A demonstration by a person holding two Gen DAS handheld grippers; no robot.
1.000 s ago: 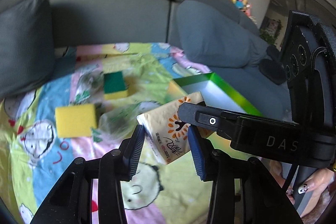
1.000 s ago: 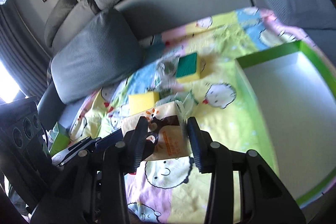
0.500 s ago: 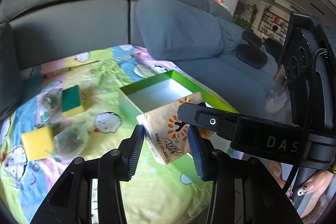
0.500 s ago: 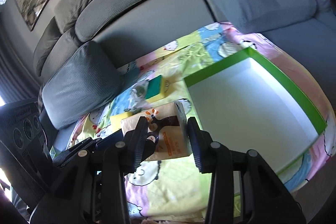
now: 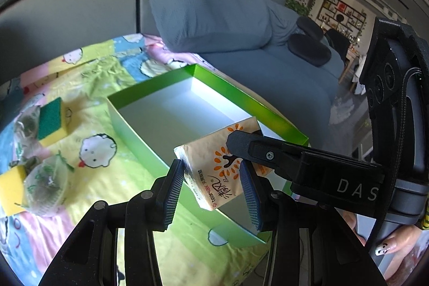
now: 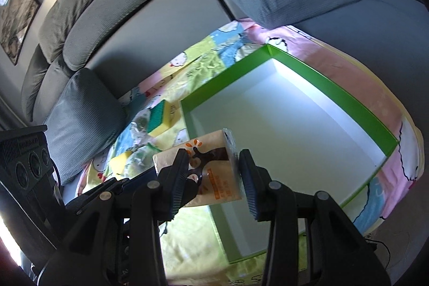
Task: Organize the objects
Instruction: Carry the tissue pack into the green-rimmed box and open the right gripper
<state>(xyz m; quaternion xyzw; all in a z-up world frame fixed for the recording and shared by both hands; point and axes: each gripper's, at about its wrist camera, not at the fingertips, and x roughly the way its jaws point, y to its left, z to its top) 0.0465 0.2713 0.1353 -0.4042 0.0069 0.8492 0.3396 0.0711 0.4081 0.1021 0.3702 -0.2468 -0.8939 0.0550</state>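
Note:
Both grippers hold one orange-and-cream tissue pack (image 5: 214,173) between them, in the air over the near edge of a green box (image 5: 126,119) with a white inside. My left gripper (image 5: 211,192) is shut on the pack's near end. My right gripper (image 6: 213,178) is shut on the same tissue pack (image 6: 214,178), and its black finger (image 5: 268,154) crosses the left wrist view. The box (image 6: 335,93) holds nothing that I can see.
On the cartoon-print blanket (image 5: 112,192), left of the box, lie a green-topped sponge (image 5: 51,119), a yellow sponge (image 5: 8,189) and two clear bags (image 5: 45,184) of greenish stuff. Grey sofa cushions (image 5: 214,4) stand behind and to the right.
Both grippers have carried the tissue pack to the right, from above the sponges and bags to above the green box's near edge. The hold on the pack is unchanged.

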